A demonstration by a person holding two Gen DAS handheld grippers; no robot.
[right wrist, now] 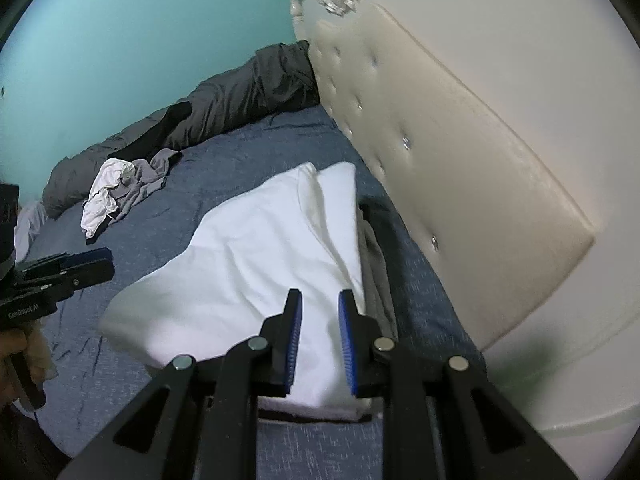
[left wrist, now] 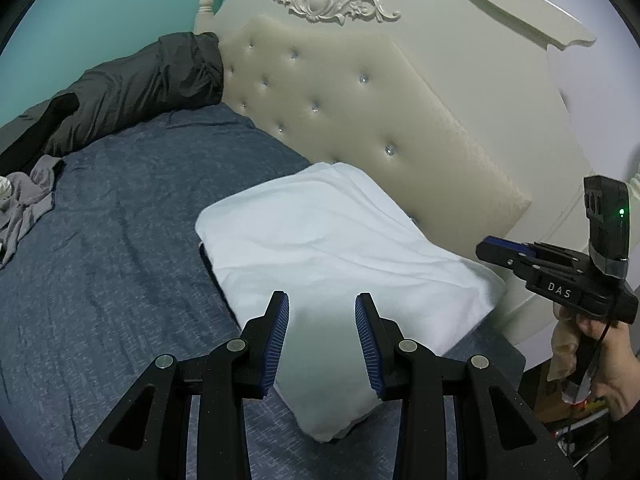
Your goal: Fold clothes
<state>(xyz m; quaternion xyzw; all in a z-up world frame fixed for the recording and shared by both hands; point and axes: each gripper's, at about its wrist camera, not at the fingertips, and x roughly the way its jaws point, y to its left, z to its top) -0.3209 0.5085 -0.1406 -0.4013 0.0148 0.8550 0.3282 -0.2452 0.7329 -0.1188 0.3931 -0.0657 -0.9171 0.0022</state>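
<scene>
**Folded white garment, on bed**

Left claw: jaws apart, empty. Right claw: jaws apart, empty. White garment: folded, just beyond both claws on the bed. Risk: a low claw could snag and undo the fold. Unfolded clothes: farther, leftward.

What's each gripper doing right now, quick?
Left gripper: open, holding nothing.
Right gripper: open, holding nothing, over the folded white garment.

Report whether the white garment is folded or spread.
Folded: the white garment lies as a compact rectangle with doubled edges on the bed.
</scene>
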